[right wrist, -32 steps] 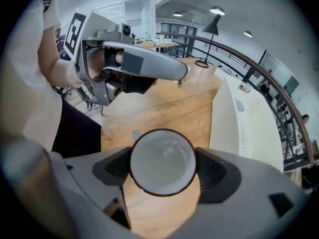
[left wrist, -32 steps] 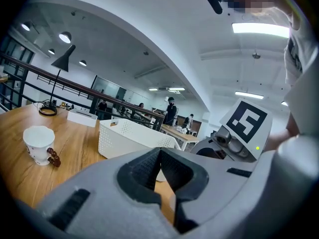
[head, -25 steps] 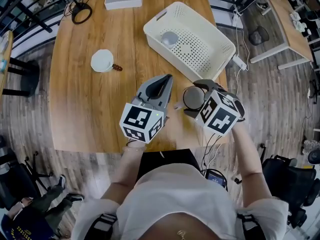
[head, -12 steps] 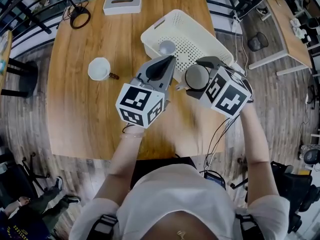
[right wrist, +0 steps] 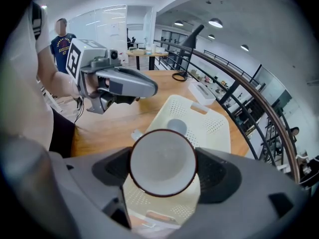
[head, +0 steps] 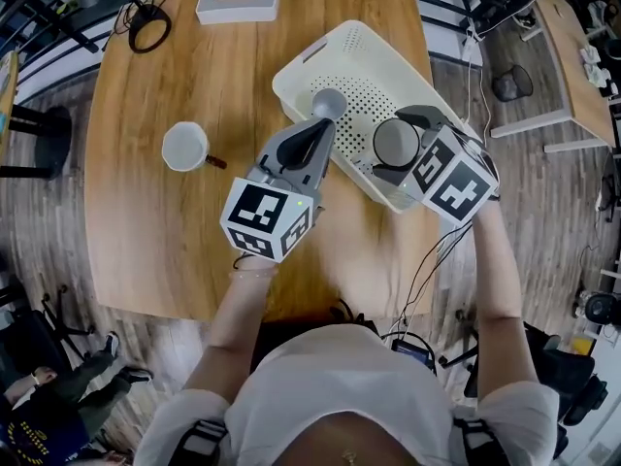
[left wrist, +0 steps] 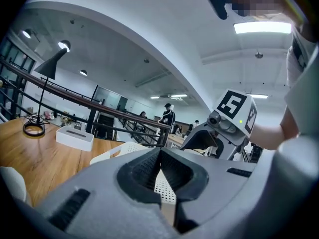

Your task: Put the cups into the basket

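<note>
The right gripper (head: 398, 146) is clamped on a cup (right wrist: 162, 162), one jaw against each side of its round wall. The cup's mouth faces back towards the gripper's own camera and also shows open from above in the head view, so its axis runs roughly along the line of the jaws and tilts upward. The rim is a thin dark brown ring and the inside is smooth and pale grey. The cup hangs over the near, 5 o'clock part of the basket (head: 388, 61), above its floor, not resting on it.

The basket is white plastic and rectangular with rounded corners. Its floor and walls are pierced with fine holes and there is a slot handle at each short end. It sits at 1 o'clock on the wooden table (head: 146, 231), with its long axis running from 10 to 4 o'clock. A second cup (head: 328, 103), grey and rounded, lies inside near the 9 o'clock wall; I cannot tell which way it faces.

The left gripper (head: 320, 132) has its ribbed dark pads (left wrist: 149, 171) meeting at the tips, with nothing between them. It points towards 1 o'clock, at the basket's edge.

At 9 o'clock from it stands a white cup (head: 184, 147) with a brown handle, mouth up on the table. A white tissue box (head: 237, 0) sits at the table's 12 o'clock edge.
</note>
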A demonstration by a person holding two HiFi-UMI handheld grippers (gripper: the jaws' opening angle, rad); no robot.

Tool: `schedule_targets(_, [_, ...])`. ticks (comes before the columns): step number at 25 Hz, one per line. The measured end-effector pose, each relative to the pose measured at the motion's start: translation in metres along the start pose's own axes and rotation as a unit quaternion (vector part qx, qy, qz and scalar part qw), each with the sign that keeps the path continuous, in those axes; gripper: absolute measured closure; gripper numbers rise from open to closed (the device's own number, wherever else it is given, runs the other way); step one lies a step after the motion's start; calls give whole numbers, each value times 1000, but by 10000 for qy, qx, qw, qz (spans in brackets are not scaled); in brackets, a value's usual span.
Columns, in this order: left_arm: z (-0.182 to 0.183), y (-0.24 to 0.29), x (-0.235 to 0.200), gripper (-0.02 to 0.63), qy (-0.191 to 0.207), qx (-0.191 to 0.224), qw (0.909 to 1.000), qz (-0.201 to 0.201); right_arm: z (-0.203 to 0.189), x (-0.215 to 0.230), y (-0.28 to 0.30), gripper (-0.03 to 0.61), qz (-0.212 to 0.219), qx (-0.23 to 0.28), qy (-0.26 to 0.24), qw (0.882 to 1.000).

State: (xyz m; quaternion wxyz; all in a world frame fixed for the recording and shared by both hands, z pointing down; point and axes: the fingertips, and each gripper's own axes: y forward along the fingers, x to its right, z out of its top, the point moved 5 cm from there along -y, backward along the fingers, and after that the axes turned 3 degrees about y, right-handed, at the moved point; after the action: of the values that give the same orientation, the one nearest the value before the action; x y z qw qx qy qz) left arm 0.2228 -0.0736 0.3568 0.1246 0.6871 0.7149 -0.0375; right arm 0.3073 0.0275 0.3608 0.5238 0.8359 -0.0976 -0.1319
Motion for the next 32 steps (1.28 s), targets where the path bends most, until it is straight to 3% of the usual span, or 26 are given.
schedule_targets(14, [-26,8,-43,606,268,-38,9980,567,-20,43,79,189,366,-288,-4,9989])
schedule_targets(32, [-53,3,-70,606,95,-242,9942,1041,-17,40,135,189,786,-293,-296,9960])
